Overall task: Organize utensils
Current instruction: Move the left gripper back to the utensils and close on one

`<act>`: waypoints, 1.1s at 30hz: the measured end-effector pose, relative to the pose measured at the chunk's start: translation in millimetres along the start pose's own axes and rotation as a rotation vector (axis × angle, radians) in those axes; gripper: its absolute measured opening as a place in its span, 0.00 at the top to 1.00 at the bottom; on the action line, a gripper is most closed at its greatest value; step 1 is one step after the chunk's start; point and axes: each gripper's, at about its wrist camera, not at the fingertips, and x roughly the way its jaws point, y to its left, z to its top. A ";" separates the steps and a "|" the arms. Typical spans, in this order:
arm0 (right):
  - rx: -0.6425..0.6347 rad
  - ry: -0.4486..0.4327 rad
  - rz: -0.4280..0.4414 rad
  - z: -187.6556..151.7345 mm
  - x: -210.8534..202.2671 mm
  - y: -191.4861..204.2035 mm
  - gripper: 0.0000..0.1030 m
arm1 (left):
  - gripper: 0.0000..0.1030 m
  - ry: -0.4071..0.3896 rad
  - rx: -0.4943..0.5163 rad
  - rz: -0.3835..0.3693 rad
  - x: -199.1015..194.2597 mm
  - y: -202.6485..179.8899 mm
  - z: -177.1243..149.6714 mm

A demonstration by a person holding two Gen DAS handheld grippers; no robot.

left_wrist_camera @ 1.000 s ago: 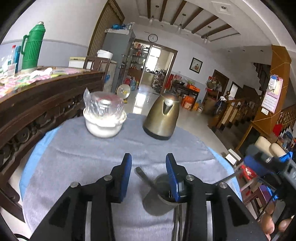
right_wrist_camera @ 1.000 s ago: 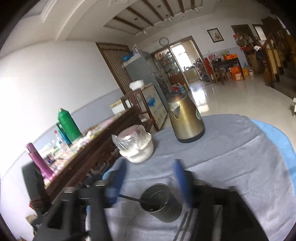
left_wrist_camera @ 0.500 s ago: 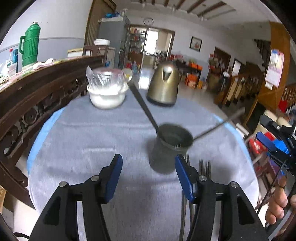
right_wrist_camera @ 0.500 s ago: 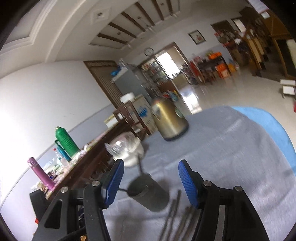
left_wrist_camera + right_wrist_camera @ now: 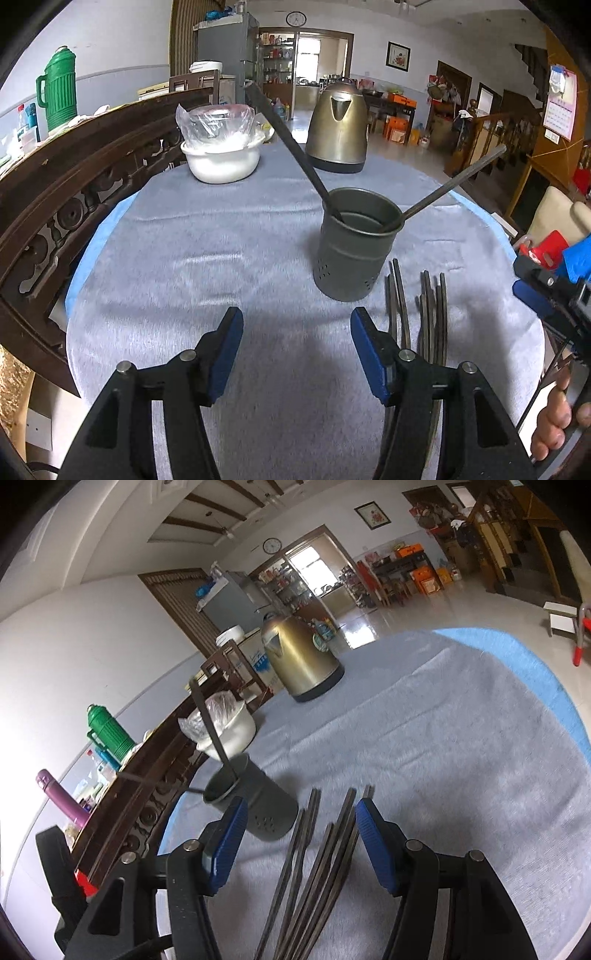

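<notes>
A grey metal utensil holder [image 5: 352, 243] stands on the grey cloth with two dark chopsticks [image 5: 291, 146] leaning out of it; it also shows in the right wrist view [image 5: 255, 805]. Several dark chopsticks [image 5: 417, 310] lie flat on the cloth just right of the holder, and in the right wrist view [image 5: 317, 853] they lie between my fingers. My left gripper [image 5: 297, 345] is open and empty, in front of the holder. My right gripper [image 5: 297, 834] is open above the loose chopsticks; it also shows at the right edge of the left wrist view [image 5: 543, 291].
A brass kettle [image 5: 338, 129] and a white bowl [image 5: 221, 158] covered with plastic stand at the back of the round table [image 5: 166, 266]. A carved wooden bench back [image 5: 74, 177] runs along the left. The table edge drops off at right.
My left gripper has pulled back from the holder and opened wider. My right gripper has swung over the loose chopsticks. A second chopstick now leans in the holder.
</notes>
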 end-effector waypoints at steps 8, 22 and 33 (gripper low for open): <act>-0.015 0.030 -0.004 -16.1 13.5 -1.4 0.36 | 0.40 0.013 0.005 0.011 2.3 -0.7 -4.0; 0.000 0.067 -0.030 -21.4 14.5 -9.1 0.36 | 0.38 0.044 0.047 0.020 6.8 -12.2 -11.4; -0.014 0.092 -0.019 -29.3 9.1 -11.7 0.38 | 0.38 0.082 0.066 -0.009 10.1 -22.3 -17.9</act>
